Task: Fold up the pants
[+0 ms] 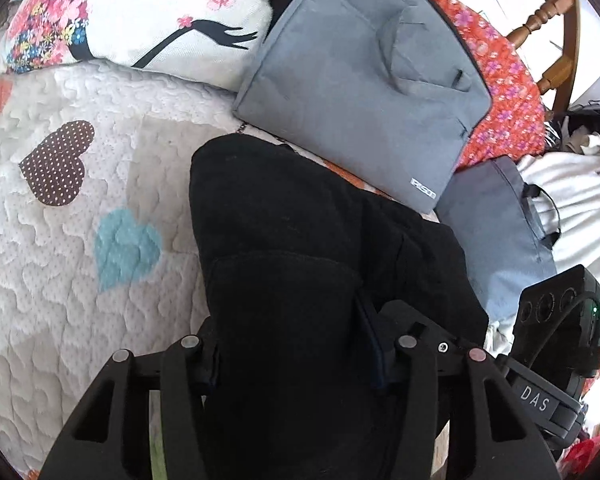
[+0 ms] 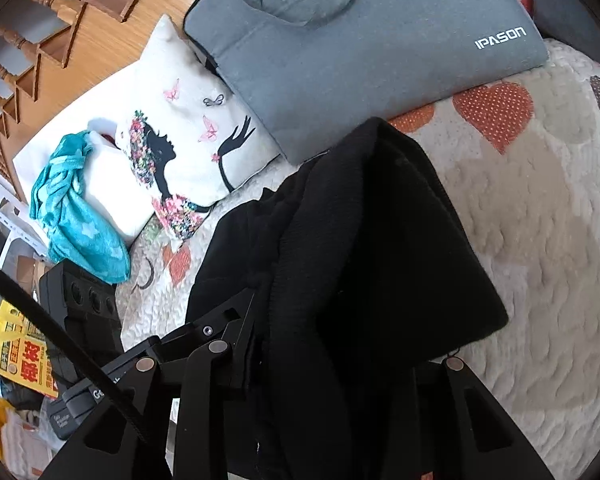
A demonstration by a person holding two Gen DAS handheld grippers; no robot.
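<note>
The black pants hang bunched over a quilted bedspread with heart patches. My left gripper is shut on the pants; the black cloth fills the gap between its fingers and drapes forward. In the right wrist view the pants drape in thick folds over my right gripper, which is shut on them; its fingertips are hidden under the cloth. The right gripper's body shows at the right edge of the left wrist view, close beside the left one.
A grey IPASON bag lies on the bed just beyond the pants, also in the right wrist view. A white printed pillow, a teal cloth, a second grey bag and a wooden chair surround it.
</note>
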